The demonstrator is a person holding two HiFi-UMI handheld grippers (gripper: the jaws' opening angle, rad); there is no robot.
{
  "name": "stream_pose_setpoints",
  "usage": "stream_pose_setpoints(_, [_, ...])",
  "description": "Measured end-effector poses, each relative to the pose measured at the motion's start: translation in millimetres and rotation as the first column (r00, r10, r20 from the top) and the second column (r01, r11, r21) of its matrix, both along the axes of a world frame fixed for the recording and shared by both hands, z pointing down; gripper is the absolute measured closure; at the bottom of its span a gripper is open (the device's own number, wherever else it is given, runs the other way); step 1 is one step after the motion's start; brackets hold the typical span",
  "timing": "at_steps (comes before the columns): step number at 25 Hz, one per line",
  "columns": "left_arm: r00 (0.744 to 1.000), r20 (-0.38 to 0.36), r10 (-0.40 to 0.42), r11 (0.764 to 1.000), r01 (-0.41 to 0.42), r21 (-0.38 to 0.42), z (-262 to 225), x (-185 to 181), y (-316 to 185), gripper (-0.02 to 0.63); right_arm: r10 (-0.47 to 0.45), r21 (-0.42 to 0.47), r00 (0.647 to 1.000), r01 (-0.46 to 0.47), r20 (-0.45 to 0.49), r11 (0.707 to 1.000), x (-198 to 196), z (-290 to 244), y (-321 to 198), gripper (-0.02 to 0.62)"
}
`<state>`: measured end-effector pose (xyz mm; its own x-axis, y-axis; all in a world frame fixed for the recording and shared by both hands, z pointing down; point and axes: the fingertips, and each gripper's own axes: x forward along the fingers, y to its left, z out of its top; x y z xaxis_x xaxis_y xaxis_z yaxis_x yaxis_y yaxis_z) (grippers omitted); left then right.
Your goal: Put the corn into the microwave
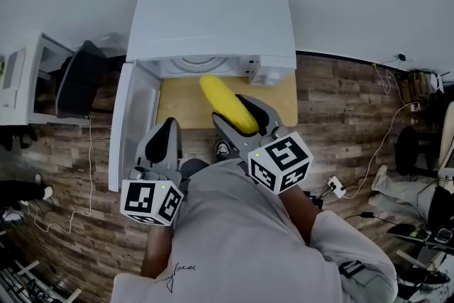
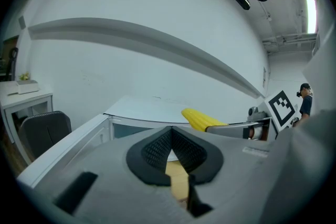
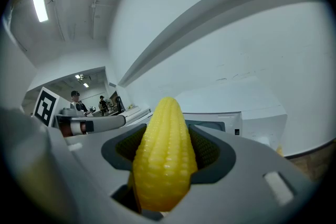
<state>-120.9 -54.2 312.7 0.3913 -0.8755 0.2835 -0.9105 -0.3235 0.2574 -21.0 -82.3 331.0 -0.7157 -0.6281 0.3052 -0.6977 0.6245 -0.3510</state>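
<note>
The right gripper [image 1: 241,118] was clenched on the yellow corn [image 1: 223,99] at mid-frame, the cob poking out beyond its jaws toward the open microwave [image 1: 213,18] just above, while the left gripper [image 1: 167,130], lower left, was closed on nothing.

The mouth of the white box-shaped microwave [image 1: 213,18] gapes at the far side, and we see open way to it over the pale wooden tabletop [image 1: 181,106]. The yellow corn cob [image 1: 225,103] in the right gripper [image 1: 240,116] fills the middle. The white microwave door [image 1: 131,124] walls the left, just beside the left gripper [image 1: 167,125]. The control panel [image 1: 266,72] bounds the right.
</note>
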Motion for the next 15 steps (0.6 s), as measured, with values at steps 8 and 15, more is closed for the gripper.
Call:
stream_pose_setpoints(8, [1.000,-0.002,-0.006,1.000,0.006,-0.010,3.7,1.5,-1.5,0.618,0.009,-0.016,1.000,-0.009,-0.013,1.000,4.0,10.5,-4.1,0.331])
stream_pose_setpoints(15, [1.000,0.003,-0.005,0.999,0.005,-0.035,8.9,1.2,1.6,0.618,0.008,-0.036,0.999,-0.009,-0.035,0.999,2.0,27.1,-6.4,0.331])
